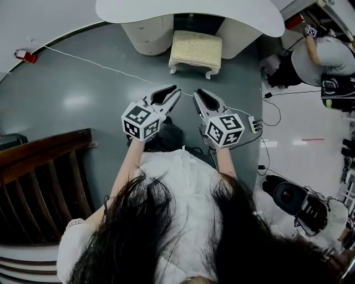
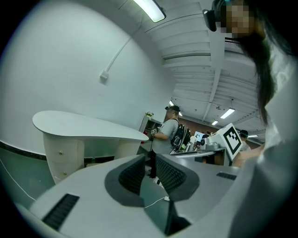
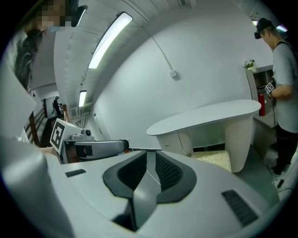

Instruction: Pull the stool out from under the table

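A cream cushioned stool (image 1: 195, 49) with white legs stands on the grey floor, its far edge at the base of the white curved table (image 1: 188, 14). My left gripper (image 1: 173, 90) and right gripper (image 1: 198, 93) are side by side in mid-air, short of the stool and pointing toward it. Both are shut with nothing between their fingers. The left gripper view shows its jaws (image 2: 151, 160) close together before the table (image 2: 88, 128). In the right gripper view the jaws (image 3: 150, 160) are together, with the table (image 3: 209, 116) and the stool's cushion (image 3: 214, 159) beyond.
A dark wooden chair (image 1: 44, 177) stands at the left. A white cable (image 1: 100, 66) crosses the floor, and a power strip (image 1: 255, 125) lies beside my right gripper. A person (image 1: 327, 55) stands at the table's right end. Bags (image 1: 294, 199) lie at the right.
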